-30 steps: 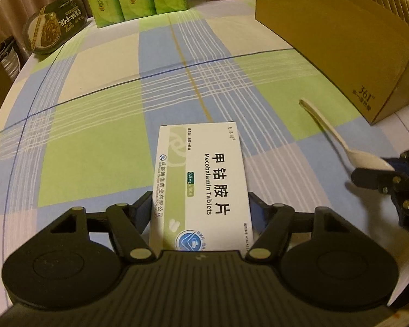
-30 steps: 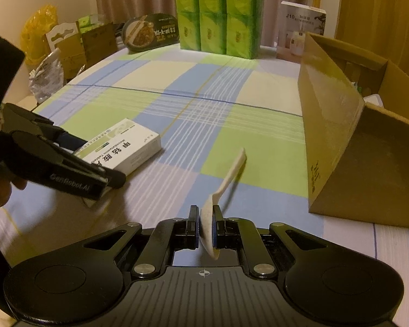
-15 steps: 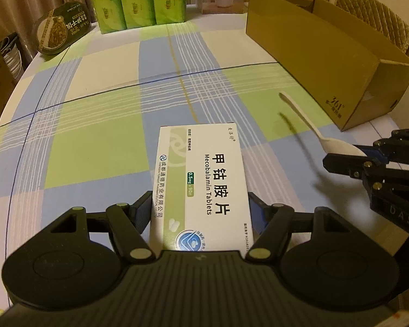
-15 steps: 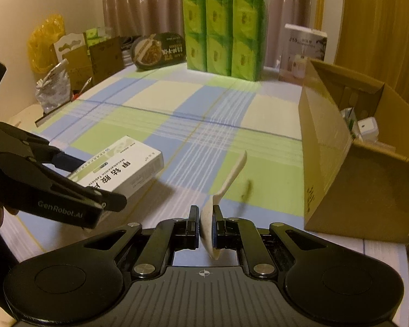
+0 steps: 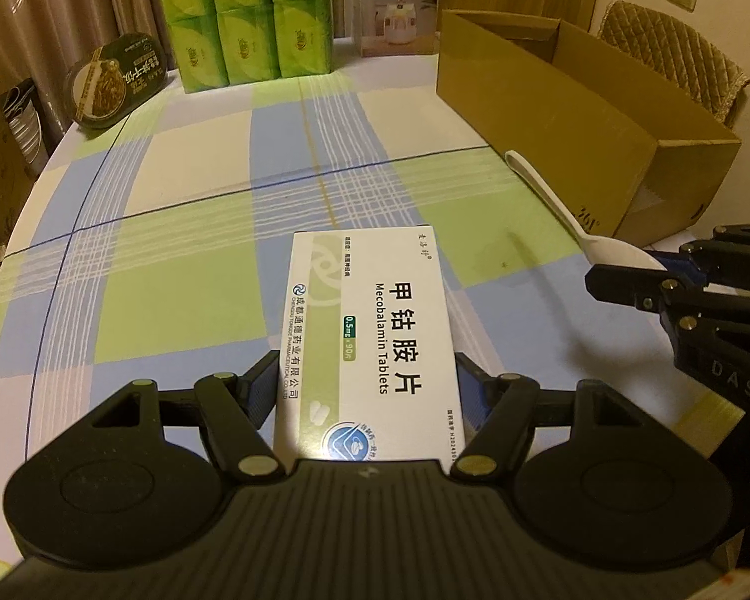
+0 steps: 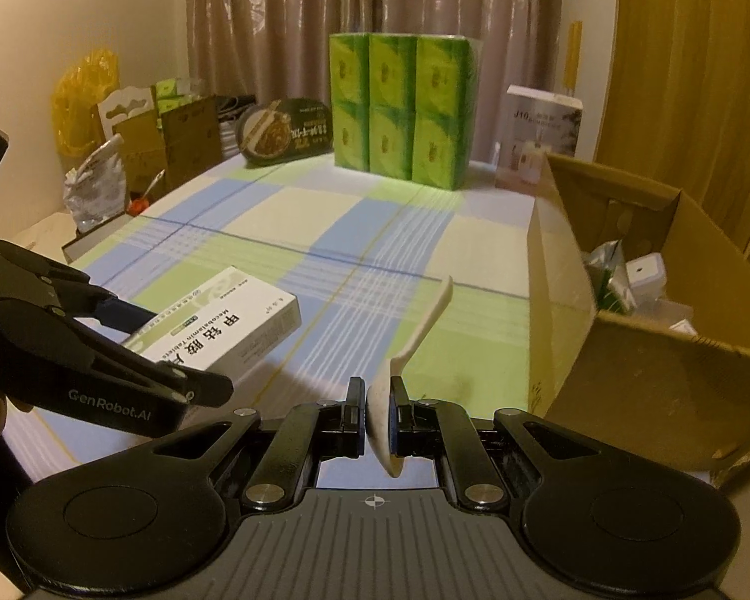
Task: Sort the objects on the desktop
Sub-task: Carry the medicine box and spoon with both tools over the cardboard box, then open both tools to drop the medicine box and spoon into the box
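**Ana:** While both loads hung clear of the counter (image 5: 185, 270), the left hand-held gripper (image 5: 367, 390) had its jaws set wide and pressed on the long sides of the white tablet box (image 5: 370, 330), box lying flat, print up.

**Ben:** And the right hand-held gripper (image 6: 377, 417) was pinched almost fully closed on the bowl of the white spoon (image 6: 415, 345), handle poking out toward the far side.

**Ana:** Cardboard box (image 6: 640, 350) sat open on the right, a few things already in it, so I judged that was where both were headed.

**Ben:** Good technique there: keep the tablet box level, since only its near end was gripped and it could pivot downward.

**Ana:** The spoon was trickier, I thought. That long handle led the way, so it needed to clear the near cardboard wall before lowering.

**Ben:** One at a time, too. The two grippers were near each other, and the opening looked narrow.
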Tool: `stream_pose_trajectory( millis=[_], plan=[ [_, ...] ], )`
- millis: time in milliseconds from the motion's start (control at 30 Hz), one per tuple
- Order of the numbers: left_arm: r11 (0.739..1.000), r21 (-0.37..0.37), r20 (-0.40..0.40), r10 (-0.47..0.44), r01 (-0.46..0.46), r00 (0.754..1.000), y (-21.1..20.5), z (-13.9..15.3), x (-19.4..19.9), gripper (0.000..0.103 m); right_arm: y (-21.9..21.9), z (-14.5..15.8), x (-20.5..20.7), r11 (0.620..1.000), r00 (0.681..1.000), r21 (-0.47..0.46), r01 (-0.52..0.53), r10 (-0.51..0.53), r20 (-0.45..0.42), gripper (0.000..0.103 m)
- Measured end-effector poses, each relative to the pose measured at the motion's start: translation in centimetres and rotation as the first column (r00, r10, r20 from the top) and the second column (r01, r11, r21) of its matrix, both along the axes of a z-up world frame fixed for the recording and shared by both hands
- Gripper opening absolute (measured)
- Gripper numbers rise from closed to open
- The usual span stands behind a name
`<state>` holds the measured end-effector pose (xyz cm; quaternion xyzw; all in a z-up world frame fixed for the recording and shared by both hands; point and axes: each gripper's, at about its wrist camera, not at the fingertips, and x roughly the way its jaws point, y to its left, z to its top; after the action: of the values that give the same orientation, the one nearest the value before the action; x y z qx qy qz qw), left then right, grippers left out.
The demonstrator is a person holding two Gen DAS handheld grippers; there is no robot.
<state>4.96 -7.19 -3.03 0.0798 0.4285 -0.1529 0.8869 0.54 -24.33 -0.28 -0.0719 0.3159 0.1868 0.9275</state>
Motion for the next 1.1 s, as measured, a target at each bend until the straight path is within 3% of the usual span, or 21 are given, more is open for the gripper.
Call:
stream_pose_trajectory(
  millis=[300, 500, 767, 1100],
  plan=[
    [0.999, -0.025, 0.03, -0.026, 0.027, 0.999, -1.9, 1.9, 0.4, 0.067, -1.4, 2.8, 0.3, 1.0, 0.997, 0.001, 0.018, -0.018, 0.074, 0.005],
    [0.995, -0.074, 0.068, -0.066, 0.071, 0.995, -4.7, 4.6, 1.9, 0.067, -4.7, 6.0, 1.3, 0.998, 0.986, 0.0, 0.065, -0.064, 0.157, 0.005],
    [0.974, -0.141, 0.122, -0.16, 0.177, 0.979, -12.0, 8.7, 4.9, 0.067, -11.8, 7.8, 4.2, 0.983, 0.963, -0.029, 0.183, -0.173, 0.207, 0.005],
    [0.95, -0.183, 0.127, -0.232, 0.252, 0.964, -20.6, 9.6, 9.0, 0.067, -17.7, 7.1, 7.1, 0.965, 0.947, -0.032, 0.262, -0.25, 0.2, 0.005]
  ],
)
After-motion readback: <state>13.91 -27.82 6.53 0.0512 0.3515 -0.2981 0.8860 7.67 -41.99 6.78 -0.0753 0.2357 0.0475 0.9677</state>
